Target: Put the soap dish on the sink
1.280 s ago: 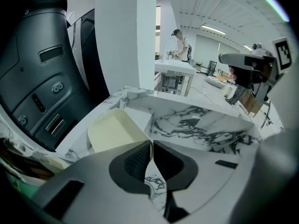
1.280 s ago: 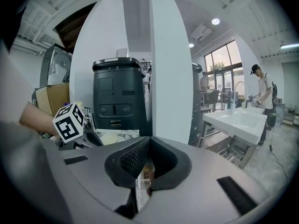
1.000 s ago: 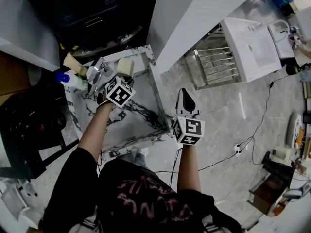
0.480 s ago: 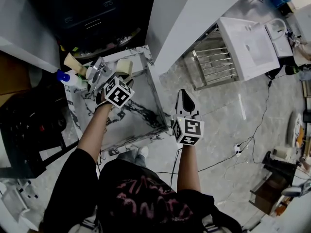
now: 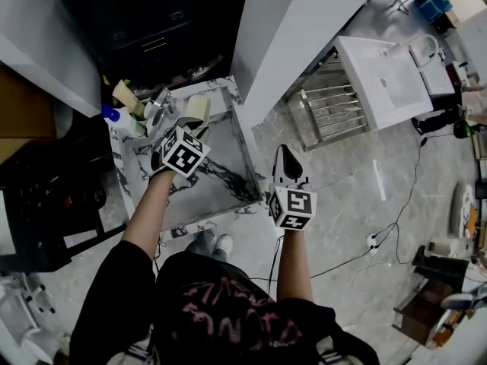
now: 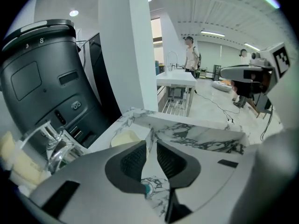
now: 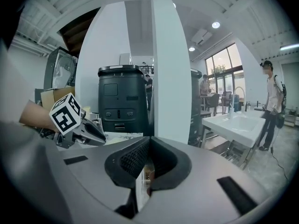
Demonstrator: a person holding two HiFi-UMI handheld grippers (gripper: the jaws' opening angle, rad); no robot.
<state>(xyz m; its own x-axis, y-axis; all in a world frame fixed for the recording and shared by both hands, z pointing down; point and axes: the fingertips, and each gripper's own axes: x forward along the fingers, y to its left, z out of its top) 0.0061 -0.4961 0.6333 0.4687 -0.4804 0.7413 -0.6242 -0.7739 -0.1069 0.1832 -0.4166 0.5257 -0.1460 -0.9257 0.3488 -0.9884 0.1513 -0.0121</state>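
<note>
Head view: the soap dish (image 5: 196,110) was noted on the far rim of the marble worktop (image 5: 221,181), beside the tap (image 5: 158,106). The left gripper (image 5: 176,131) was held just short of it; the right gripper (image 5: 288,164) was well apart, over the floor (image 5: 342,173). The left was judged the nearer.

Left gripper view: the fingers (image 6: 133,160) were narrowly parted, with nothing between. The dish lay ahead, slightly left. Its long axis was not resolved.

Right gripper view: the fingers (image 7: 135,160) were seen pressed together, empty. A white sink (image 7: 238,122) was recorded to the right.
</note>
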